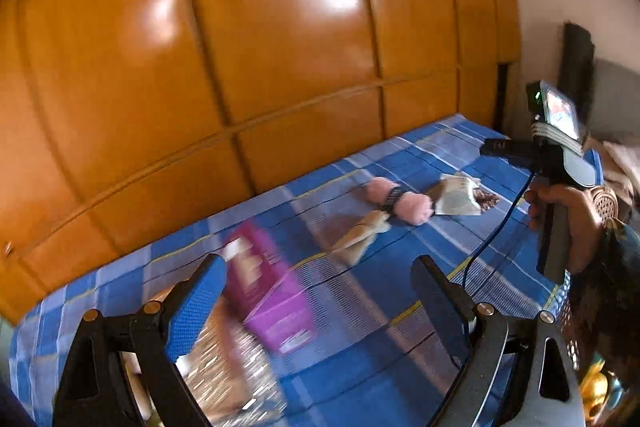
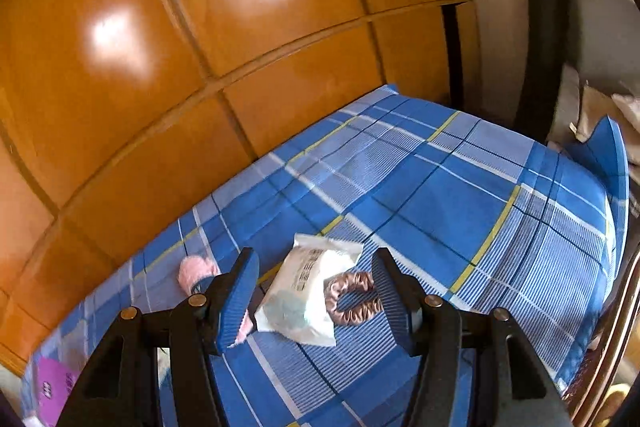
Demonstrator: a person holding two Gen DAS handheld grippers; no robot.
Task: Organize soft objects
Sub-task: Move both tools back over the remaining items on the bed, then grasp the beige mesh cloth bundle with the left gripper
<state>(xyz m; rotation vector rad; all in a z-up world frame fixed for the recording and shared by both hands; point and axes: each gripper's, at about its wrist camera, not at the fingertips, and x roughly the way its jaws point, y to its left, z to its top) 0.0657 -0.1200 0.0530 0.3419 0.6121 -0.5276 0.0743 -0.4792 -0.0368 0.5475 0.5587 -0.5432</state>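
On the blue checked bedsheet [image 2: 460, 187] lie a white plastic packet [image 2: 300, 295] and a pink-brown satin scrunchie [image 2: 352, 297]. Both sit between the fingers of my right gripper [image 2: 316, 293], which is open and not pressing on them. A pink fluffy item [image 2: 196, 273] lies just left of it. In the left wrist view my left gripper [image 1: 320, 307] is open and holds nothing. Past it are a blurred purple box [image 1: 276, 299], a beige cloth [image 1: 360, 235], the pink fluffy item [image 1: 400, 201] with a dark band, and the packet [image 1: 456, 197]. A hand carries the right gripper [image 1: 492, 148] above them.
Glossy orange wooden panels [image 1: 240, 47] run along the far side of the bed. A blurred glittery thing [image 1: 224, 367] lies under my left finger. The bed's right edge [image 2: 616, 211] drops off beside a dark upright board [image 2: 544, 39]. A black cable [image 1: 496, 235] hangs from the right gripper.
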